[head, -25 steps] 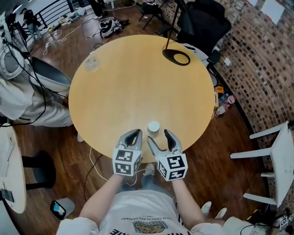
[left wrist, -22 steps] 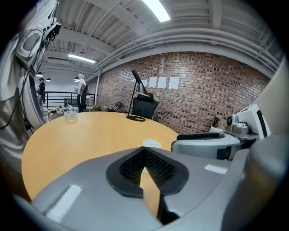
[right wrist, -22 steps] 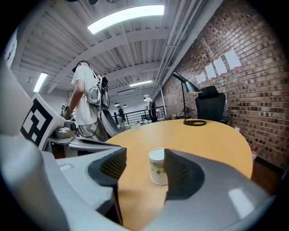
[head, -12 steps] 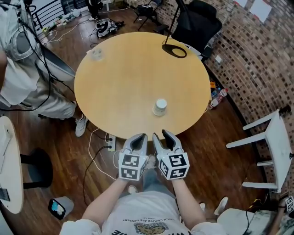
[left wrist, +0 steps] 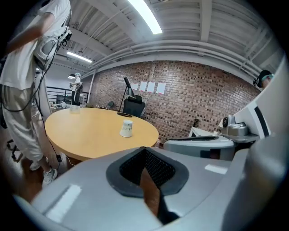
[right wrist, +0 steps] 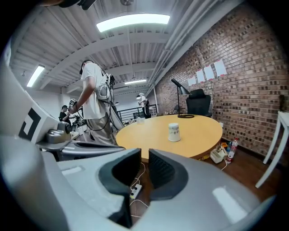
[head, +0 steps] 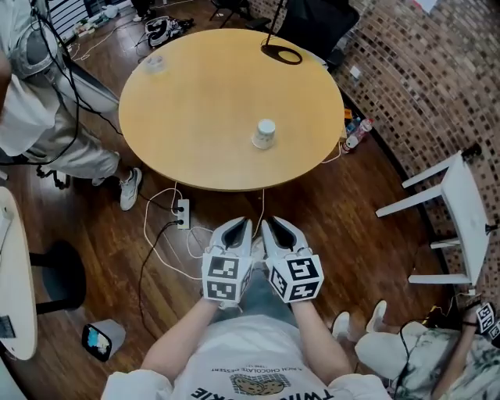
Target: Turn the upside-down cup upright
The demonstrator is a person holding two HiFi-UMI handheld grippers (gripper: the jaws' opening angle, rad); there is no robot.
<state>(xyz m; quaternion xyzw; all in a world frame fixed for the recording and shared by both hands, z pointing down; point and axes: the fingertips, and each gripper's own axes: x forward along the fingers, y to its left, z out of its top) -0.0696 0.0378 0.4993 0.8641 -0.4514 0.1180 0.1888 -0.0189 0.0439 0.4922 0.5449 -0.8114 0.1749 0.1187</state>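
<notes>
Bright, even light; fisheye-warped edges

Counted in head view:
- round wooden table [head: 195, 148]: one.
- paper cup [head: 265, 133]: one.
- clear container [head: 154, 61]: one, at table's far edge.
- black ring-shaped stand base [head: 282, 54]: one.
- second table [head: 9, 273], white: one, only edge seen.
- Chairs: two; white chair [head: 457, 211], black office chair [head: 316, 23].
- power strip [head: 182, 212]: one, on floor.
- bottles [head: 355, 131]: two made out by wall, exact count unclear.
- Bystanders: two; standing person [head: 35, 109], second person [head: 398, 355], partly seen.
</notes>
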